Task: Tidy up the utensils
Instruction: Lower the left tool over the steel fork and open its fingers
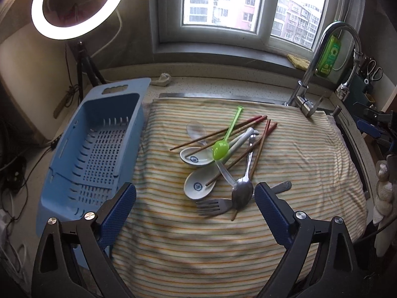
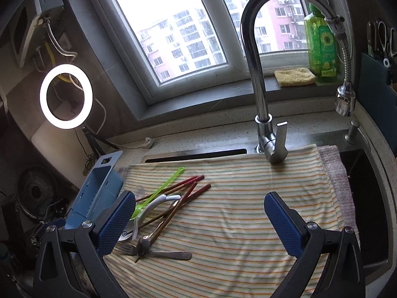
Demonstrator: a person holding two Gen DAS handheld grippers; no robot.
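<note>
A heap of utensils lies on a striped towel [image 1: 297, 154]: several brown chopsticks [image 1: 218, 134], a green plastic spoon [image 1: 220, 150], two white ceramic spoons [image 1: 198, 186], a clear plastic spoon [image 1: 196, 129], a metal spoon [image 1: 242, 193] and a metal fork [image 1: 213, 206]. My left gripper [image 1: 195, 198] hangs open just above and in front of the heap, the fork and metal spoon lying between its blue pads, untouched. My right gripper [image 2: 199, 209] is open over bare towel [image 2: 248, 211], with the chopsticks [image 2: 183, 193] and fork [image 2: 153, 250] by its left finger.
An empty blue slotted basket [image 1: 99, 149] stands left of the towel. A chrome tap [image 2: 258, 79] rises at the back right by the open sink [image 2: 364, 178]. A green bottle [image 2: 321, 44] and yellow cloth [image 2: 295, 77] sit on the sill. A ring light [image 1: 78, 5] stands back left.
</note>
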